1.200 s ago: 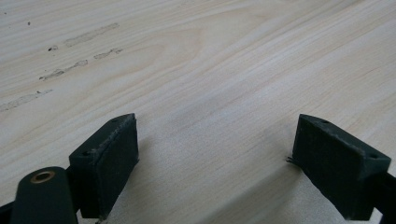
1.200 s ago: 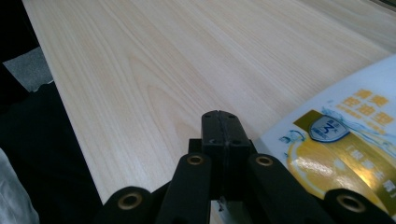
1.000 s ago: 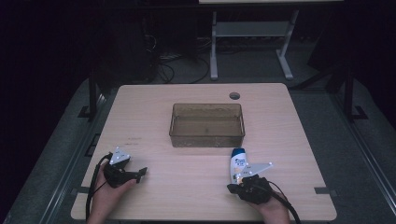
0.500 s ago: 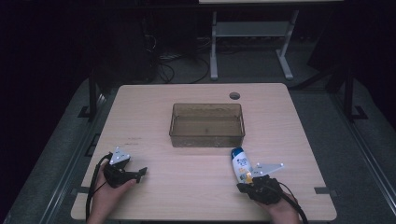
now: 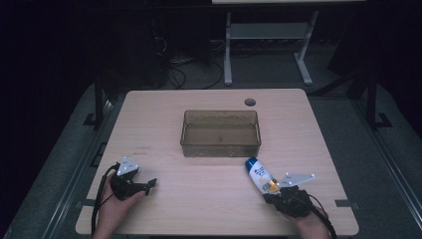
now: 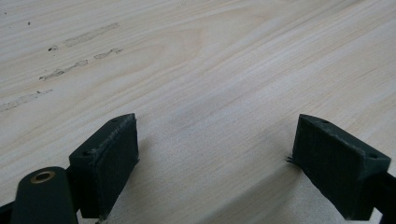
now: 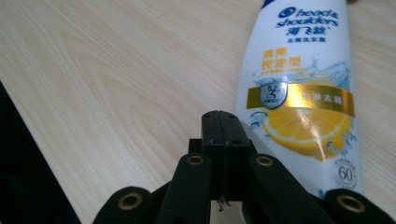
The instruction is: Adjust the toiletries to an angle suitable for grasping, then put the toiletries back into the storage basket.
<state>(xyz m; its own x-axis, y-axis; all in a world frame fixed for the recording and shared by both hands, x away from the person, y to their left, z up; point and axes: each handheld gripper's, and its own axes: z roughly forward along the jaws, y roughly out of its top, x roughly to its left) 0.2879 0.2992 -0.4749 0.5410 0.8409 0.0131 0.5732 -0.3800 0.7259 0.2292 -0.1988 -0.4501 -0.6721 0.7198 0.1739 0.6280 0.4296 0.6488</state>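
Observation:
A white shampoo bottle with a blue cap lies flat on the wooden table, cap pointing toward the bin. In the right gripper view its lemon label fills the upper right. My right gripper sits at the bottle's near end, and its jaws are pressed together with nothing between them, just left of the bottle. My left gripper rests on the table at the near left. Its jaws stand wide apart over bare wood.
A brown see-through bin stands in the middle of the table, with nothing in it. A round cable hole lies at the far right. Dark floor and a white frame lie beyond the table.
My right hand and gripper have slid to the right along the near edge. The bottle has stayed about where it was. The left hand has not moved.

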